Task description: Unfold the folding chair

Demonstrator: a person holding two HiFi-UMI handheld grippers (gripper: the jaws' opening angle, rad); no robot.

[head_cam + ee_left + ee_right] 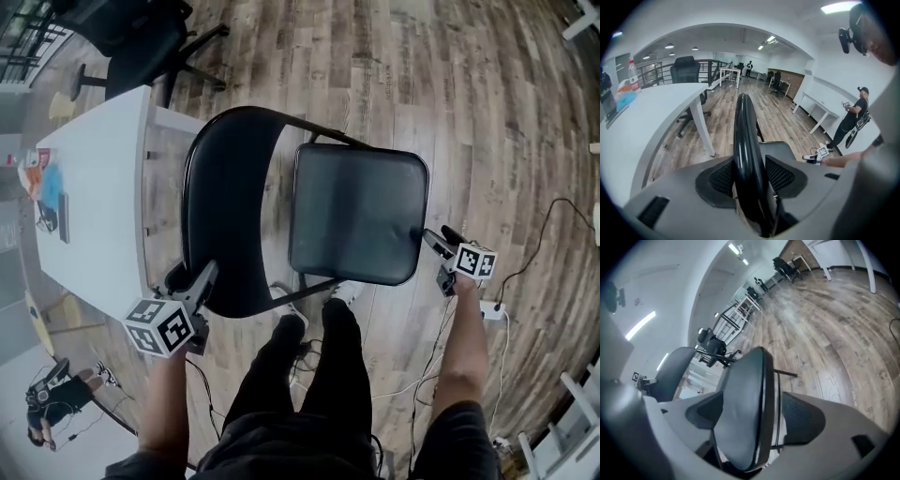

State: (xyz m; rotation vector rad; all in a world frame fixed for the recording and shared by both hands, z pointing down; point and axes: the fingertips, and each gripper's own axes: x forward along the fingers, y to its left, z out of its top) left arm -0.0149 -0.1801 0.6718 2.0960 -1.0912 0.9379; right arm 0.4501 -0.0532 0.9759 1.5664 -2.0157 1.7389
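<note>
- Head view: one folding chair [234, 244] is over the wood floor [469, 94], just ahead of the person's two legs [309, 375] and right beside one white table [94, 206].
- The chair's one dark backrest [216, 178] curves on the left. Its one grey seat [356, 211] is to the right, with its broad face turned up toward the camera. A strip of floor shows between the two.
- There are two grippers, one in each hand, and each carries one marker cube.
- The left gripper [190, 278] is at the near rim of the backrest. In the left gripper view its two fingers [722, 180] pinch that black rim, which fills the space between them, with a pad against each side.
- The right gripper [439, 239] is at the near right corner of the seat. In the right gripper view its two fingers [801, 418] clasp the seat's edge. The cushion covers one pad, and a thin rod runs between the rim and the other pad.
- One black office chair [141, 37] stands beyond the far end of the table.
- Several cables [525, 253] trail across the floor on the right.
- One other person [56, 398] is at the lower left, well apart from the chair.
</note>
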